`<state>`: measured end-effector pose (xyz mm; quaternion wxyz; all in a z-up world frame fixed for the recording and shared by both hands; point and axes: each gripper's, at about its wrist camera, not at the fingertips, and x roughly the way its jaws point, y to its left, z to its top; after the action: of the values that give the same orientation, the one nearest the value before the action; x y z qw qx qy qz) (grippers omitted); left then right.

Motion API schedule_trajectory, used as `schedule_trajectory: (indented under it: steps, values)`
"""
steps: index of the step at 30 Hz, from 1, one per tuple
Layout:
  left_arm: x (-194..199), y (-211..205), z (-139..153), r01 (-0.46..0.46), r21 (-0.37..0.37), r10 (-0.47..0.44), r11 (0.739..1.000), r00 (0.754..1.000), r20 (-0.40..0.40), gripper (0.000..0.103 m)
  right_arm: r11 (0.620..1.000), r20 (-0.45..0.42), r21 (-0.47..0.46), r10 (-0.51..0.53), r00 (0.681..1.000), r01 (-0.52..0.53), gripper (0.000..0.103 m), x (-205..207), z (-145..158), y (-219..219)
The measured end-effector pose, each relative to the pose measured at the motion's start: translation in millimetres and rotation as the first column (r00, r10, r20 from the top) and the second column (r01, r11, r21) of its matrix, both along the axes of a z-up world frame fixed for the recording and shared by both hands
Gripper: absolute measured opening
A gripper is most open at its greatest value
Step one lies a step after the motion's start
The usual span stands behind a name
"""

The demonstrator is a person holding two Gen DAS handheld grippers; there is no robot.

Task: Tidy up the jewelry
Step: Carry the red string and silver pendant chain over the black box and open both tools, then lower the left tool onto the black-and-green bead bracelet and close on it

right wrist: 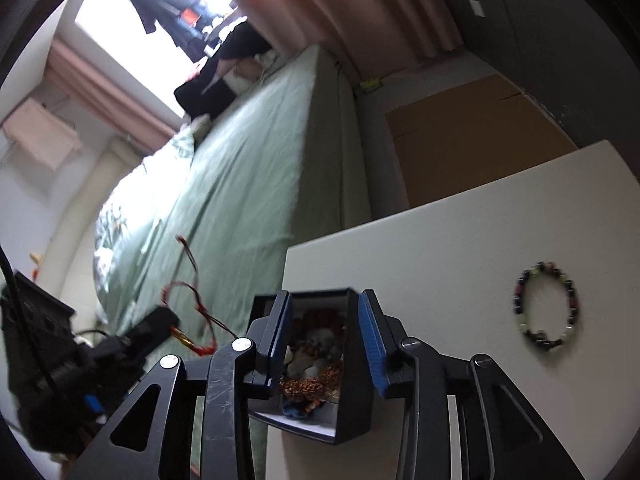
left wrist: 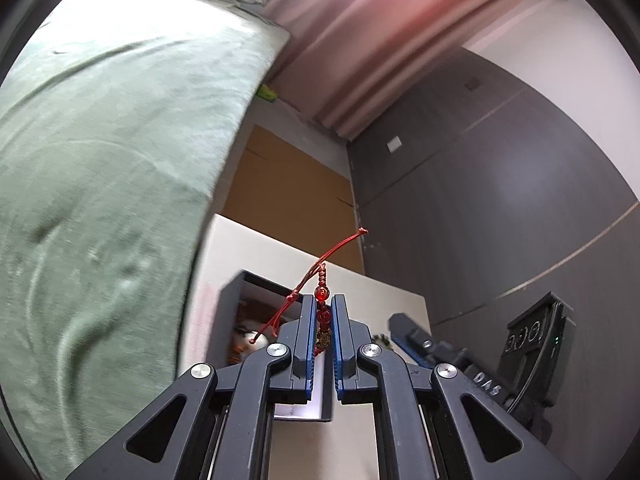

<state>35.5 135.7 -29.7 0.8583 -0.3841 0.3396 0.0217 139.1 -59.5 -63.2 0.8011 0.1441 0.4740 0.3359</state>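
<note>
- The bed (left wrist: 100,160) fills the left of my left view; the white table (right wrist: 460,248) takes the lower right of my right view.
- The box (right wrist: 348,420) sits at the table's edge, bottom centre, between my right gripper (right wrist: 326,312) fingers, which stand apart around it, holding nothing.
- My left gripper (left wrist: 323,304) is clamped on the red bracelet (left wrist: 322,294), cords trailing upward, box just below.
- A beaded bracelet (right wrist: 546,306) lies right of the box, nearer my right gripper.

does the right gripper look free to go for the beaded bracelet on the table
Probably yes. The right gripper is open and empty, above the box, and the beaded bracelet lies alone on bare table to its right. The left gripper is off on the other side.
</note>
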Motion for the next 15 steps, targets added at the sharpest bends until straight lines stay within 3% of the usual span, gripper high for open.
schedule_trajectory:
  steps: [5, 8, 13, 15]
  values:
    - [10, -17, -3, 0.068, -0.047, -0.066, 0.997, 0.997, 0.029, 0.007, 0.996, -0.025, 0.032, -0.08, 0.996, 0.081, 0.042, 5, 6, -36]
    - [19, -23, -12, 0.065, -0.041, -0.066, 0.997, 0.997, -0.029, 0.008, 0.992, -0.04, 0.041, -0.119, 0.992, 0.121, 0.042, 9, 9, -55]
    - [28, -20, -36, 0.045, -0.078, -0.055, 0.996, 0.989, -0.138, 0.018, 0.986, -0.046, 0.06, -0.152, 0.987, 0.154, 0.042, 13, 13, -75]
    - [28, -17, -38, 0.034, -0.069, -0.044, 0.997, 0.989, -0.143, 0.032, 0.985, -0.051, 0.062, -0.159, 0.986, 0.162, 0.042, 14, 14, -80]
